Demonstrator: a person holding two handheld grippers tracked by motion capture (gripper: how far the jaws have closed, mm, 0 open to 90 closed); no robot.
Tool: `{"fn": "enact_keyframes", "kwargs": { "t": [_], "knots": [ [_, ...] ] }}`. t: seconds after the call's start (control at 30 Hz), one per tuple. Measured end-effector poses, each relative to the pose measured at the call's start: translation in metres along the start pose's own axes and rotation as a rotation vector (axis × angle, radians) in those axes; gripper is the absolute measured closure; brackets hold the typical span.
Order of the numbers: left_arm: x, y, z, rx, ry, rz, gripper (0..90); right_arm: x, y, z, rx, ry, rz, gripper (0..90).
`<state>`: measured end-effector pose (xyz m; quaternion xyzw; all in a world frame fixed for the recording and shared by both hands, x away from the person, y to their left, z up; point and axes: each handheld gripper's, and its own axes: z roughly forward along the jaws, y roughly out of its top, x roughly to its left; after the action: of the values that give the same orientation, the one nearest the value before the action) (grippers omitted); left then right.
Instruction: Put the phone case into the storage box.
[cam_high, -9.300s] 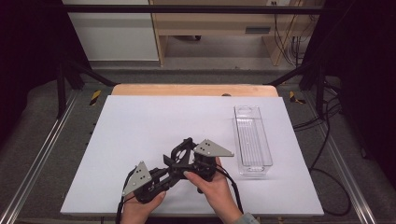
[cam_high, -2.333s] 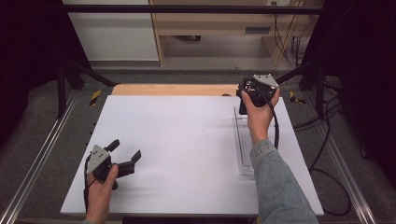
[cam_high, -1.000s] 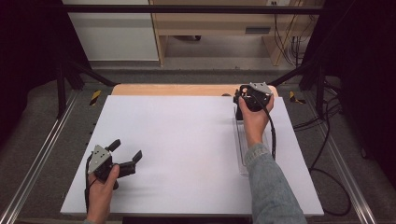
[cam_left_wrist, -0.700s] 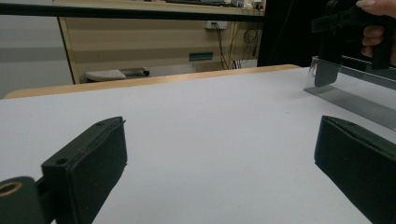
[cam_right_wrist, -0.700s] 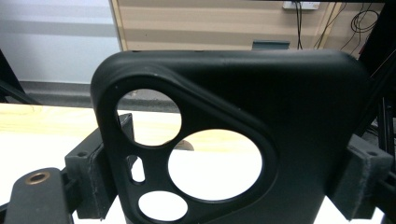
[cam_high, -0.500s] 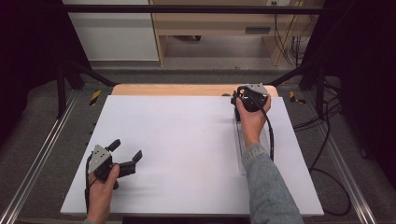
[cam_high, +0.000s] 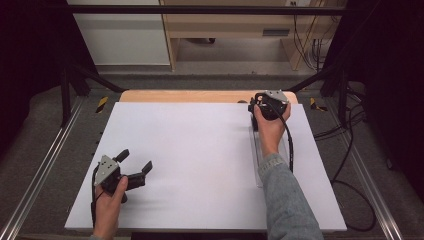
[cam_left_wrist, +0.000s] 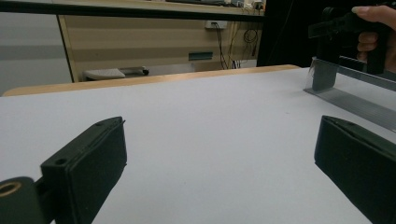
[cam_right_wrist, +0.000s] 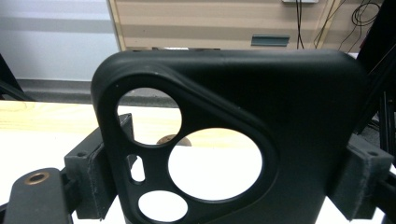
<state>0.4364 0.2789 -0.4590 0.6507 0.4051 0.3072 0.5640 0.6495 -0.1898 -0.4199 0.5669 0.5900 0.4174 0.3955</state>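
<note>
Two grippers in play over a white table (cam_high: 200, 150). Right gripper (cam_high: 260, 107) is at the far right, above the far end of a clear plastic tray (cam_high: 257, 160) that runs near-to-far along the right side. Left gripper (cam_high: 134, 169) rests low at the near left, well apart from everything else.

Right gripper view: jaws closed on a black phone case (cam_right_wrist: 261, 140), one pad on each side edge. Case stands upright, its back toward the camera, with a rounded three-cornered camera cutout holding three round holes and a small slot. Table and wooden far edge (cam_right_wrist: 46, 116) show through the holes.

Left gripper view: jaws spread wide, nothing between them, bare table ahead. The tray (cam_left_wrist: 355, 100) and the other hand with its gripper (cam_left_wrist: 348, 35) sit far off at the right of that view.

Progress, as I judge it: the pick is done, since the case is firmly clamped and off the table. Whether it is coming out of the tray or headed into it I cannot tell. What remains is the carry and set-down. Left gripper has no part yet.
</note>
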Motion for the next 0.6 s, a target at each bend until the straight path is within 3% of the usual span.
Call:
{"fn": "enact_keyframes", "kwargs": {
  "t": [0.6],
  "knots": [
    [-0.0001,-0.0006,0.0006,0.005,0.0,0.005,2.5,-0.0055,-0.0003,0.0009,-0.006,0.015,0.025,13.5]
  ]
}}
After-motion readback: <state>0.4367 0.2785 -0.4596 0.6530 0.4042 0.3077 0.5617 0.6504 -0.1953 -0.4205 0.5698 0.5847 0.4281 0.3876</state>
